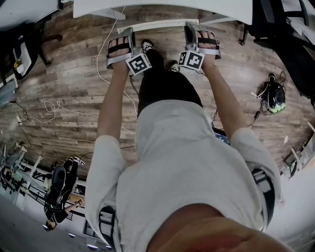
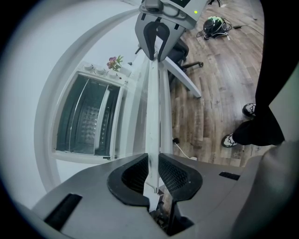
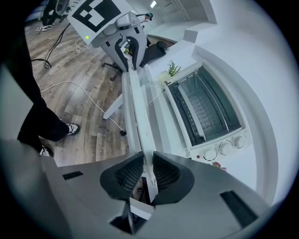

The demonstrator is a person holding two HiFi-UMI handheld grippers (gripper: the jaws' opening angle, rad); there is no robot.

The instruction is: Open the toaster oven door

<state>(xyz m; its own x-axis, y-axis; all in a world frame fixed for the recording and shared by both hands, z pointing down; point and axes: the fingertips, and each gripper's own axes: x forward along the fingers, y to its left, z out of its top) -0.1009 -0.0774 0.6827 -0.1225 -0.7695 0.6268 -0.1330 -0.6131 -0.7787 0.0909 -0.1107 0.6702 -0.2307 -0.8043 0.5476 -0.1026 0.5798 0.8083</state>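
Left claw (image 2: 153, 163) was clenched on the white handle bar (image 2: 153, 107) of the toaster oven door (image 3: 160, 116), with the bar sandwiched between both ribbed pads. Right claw (image 3: 147, 161) had the same grip on the other end of that bar. Each gripper view showed the opposite claw at the far end, so the bar ran straight from one to the other.

Head view: both claws were side by side at the near edge of the white table (image 1: 162, 7), angled downward, with the marker cubes (image 1: 139, 64) facing the camera. The person's hands were strapped into the grips, arms stretched forward.

The toaster oven (image 3: 224, 147) sat on the table just past the bar. The door looked swung down toward the person, with its pane lying between the bar and the oven front. The cavity was exposed and the wire rack (image 3: 205, 109) was visible inside. Three white knobs (image 3: 209, 154) sat in a row on the control panel beside the cavity. A small plant (image 3: 174, 69) stood on the table at the far side of the oven.

Below was wood plank floor (image 1: 74, 83) with a white cable (image 1: 106, 74) trailing across it. The person's shoes (image 1: 146, 46) were under the table edge. A black and green device (image 1: 273, 96) lay on the floor, well off to the right.
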